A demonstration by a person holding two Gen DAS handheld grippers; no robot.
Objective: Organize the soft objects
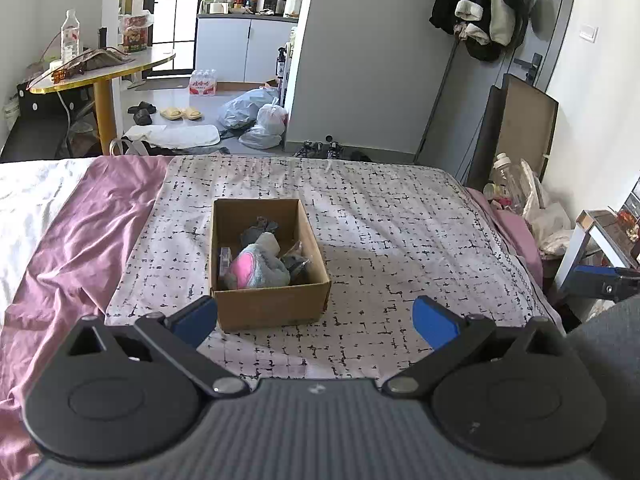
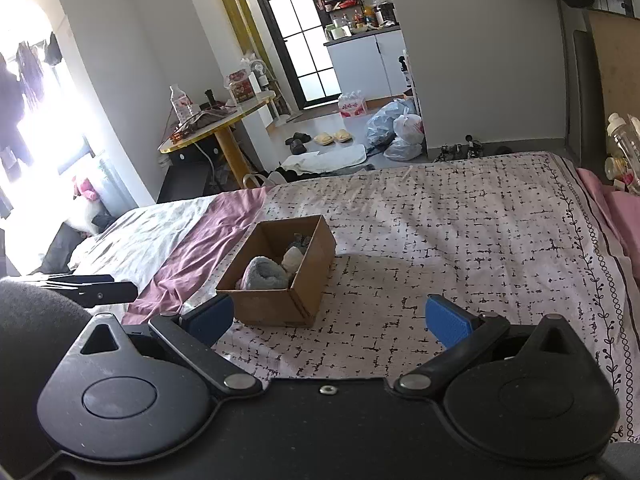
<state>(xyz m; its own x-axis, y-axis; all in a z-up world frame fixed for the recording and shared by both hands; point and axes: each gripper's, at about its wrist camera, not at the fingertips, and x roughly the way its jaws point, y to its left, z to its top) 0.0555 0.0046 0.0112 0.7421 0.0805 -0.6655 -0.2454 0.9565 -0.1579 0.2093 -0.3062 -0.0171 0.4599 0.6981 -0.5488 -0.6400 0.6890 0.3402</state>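
Observation:
An open cardboard box (image 1: 272, 307) stands on the patterned bed sheet (image 1: 400, 240). Inside lie a grey and pink plush item (image 1: 256, 268), a dark grey soft item (image 1: 260, 227) and other small things. My left gripper (image 1: 316, 322) is open and empty, just in front of the box. The box also shows in the right wrist view (image 2: 272, 304), with a grey plush item (image 2: 266, 274) and a cream one (image 2: 293, 258) inside. My right gripper (image 2: 330, 320) is open and empty, just right of the box's near corner. The right gripper's blue fingers (image 1: 600, 282) show at the left wrist view's right edge.
A mauve satin cover (image 1: 80, 240) and white bedding (image 1: 28, 192) lie left of the sheet. Beyond the bed are a round yellow-legged table (image 1: 100, 68), plastic bags (image 1: 256, 116) and slippers on the floor. A cluttered shelf (image 1: 532, 216) stands at the bed's right side.

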